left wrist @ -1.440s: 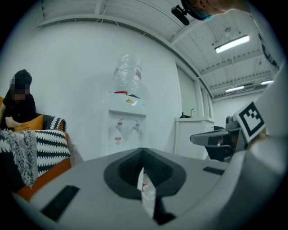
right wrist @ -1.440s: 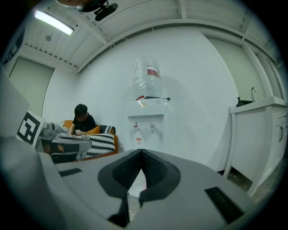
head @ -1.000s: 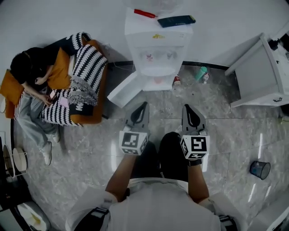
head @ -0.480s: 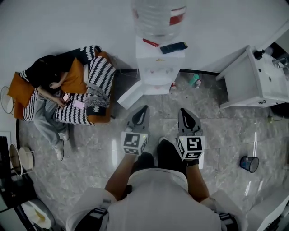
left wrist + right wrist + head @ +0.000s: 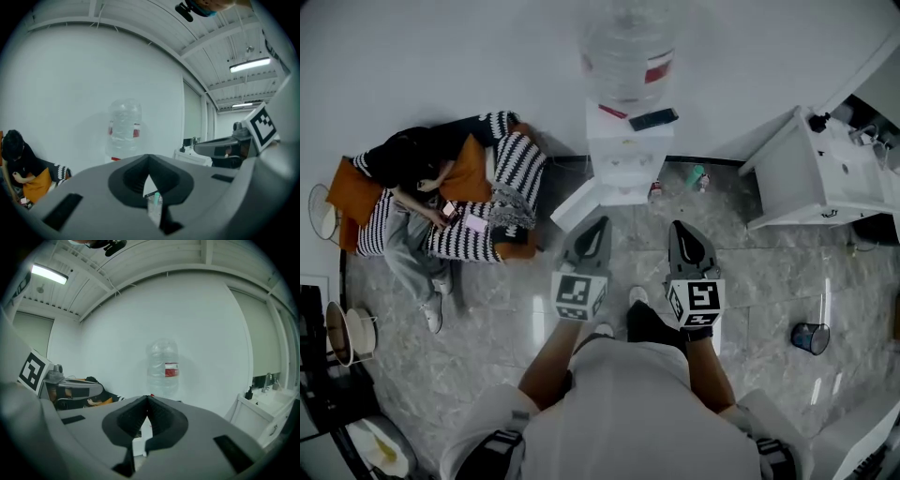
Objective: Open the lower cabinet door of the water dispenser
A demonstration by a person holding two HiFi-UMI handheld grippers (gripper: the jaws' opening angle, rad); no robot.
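Note:
The white water dispenser (image 5: 628, 150) stands against the far wall with a clear bottle (image 5: 628, 56) on top. Its lower cabinet door (image 5: 579, 202) hangs swung out to the left, showing as a white panel over the floor. My left gripper (image 5: 598, 223) and right gripper (image 5: 678, 228) are held side by side in front of the dispenser, apart from it, both shut with nothing between the jaws. The left gripper view shows the left gripper (image 5: 149, 159) with its tips together below the bottle (image 5: 124, 126). The right gripper (image 5: 148, 399) looks the same under the bottle (image 5: 163, 366).
A person sits in an orange armchair (image 5: 422, 178) left of the dispenser. A white sink cabinet (image 5: 811, 178) stands at the right, and a small bin (image 5: 811, 337) on the floor. Two small bottles (image 5: 697, 176) stand by the dispenser's foot. A phone (image 5: 652, 119) lies on its top.
Both grippers and the head view have risen together; the dispenser looks smaller and its bottle has come into view. The jaws stay shut and the door stays swung out.

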